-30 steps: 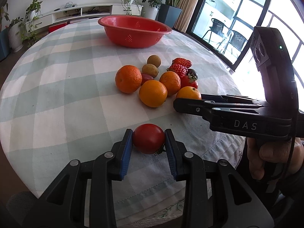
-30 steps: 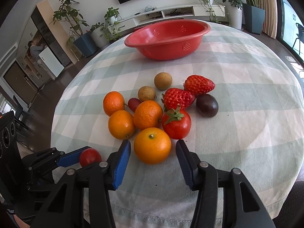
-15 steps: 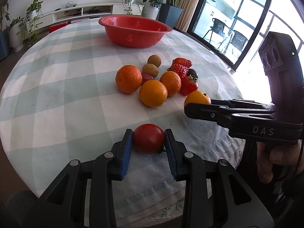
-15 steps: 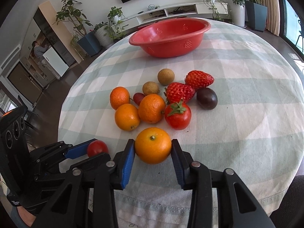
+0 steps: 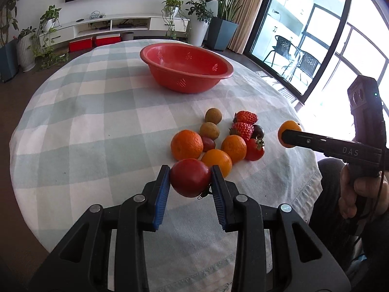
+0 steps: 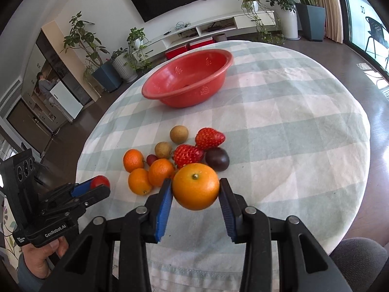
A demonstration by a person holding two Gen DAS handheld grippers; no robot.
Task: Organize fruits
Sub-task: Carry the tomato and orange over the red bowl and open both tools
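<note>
The right gripper (image 6: 195, 191) clamps an orange (image 6: 196, 186) between its blue pads, above the checked tablecloth (image 6: 291, 146). At lower left the left gripper (image 6: 98, 187) grips a red tomato (image 6: 101, 181). A red colander (image 6: 187, 80) sits beyond the fruit cluster.

Your round table (image 6: 304, 126) with checked cloth carries a red bowl (image 6: 187, 82) at upper centre and a fruit cluster (image 6: 170, 160) at lower centre.

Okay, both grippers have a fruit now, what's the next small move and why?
Probably carry both forward to the red perforated plastic bowl. The left gripper clamps a round red tomato and the right gripper a round orange citrus fruit, both apparently lifted off the checked tablecloth; the bowl looks empty.
</note>
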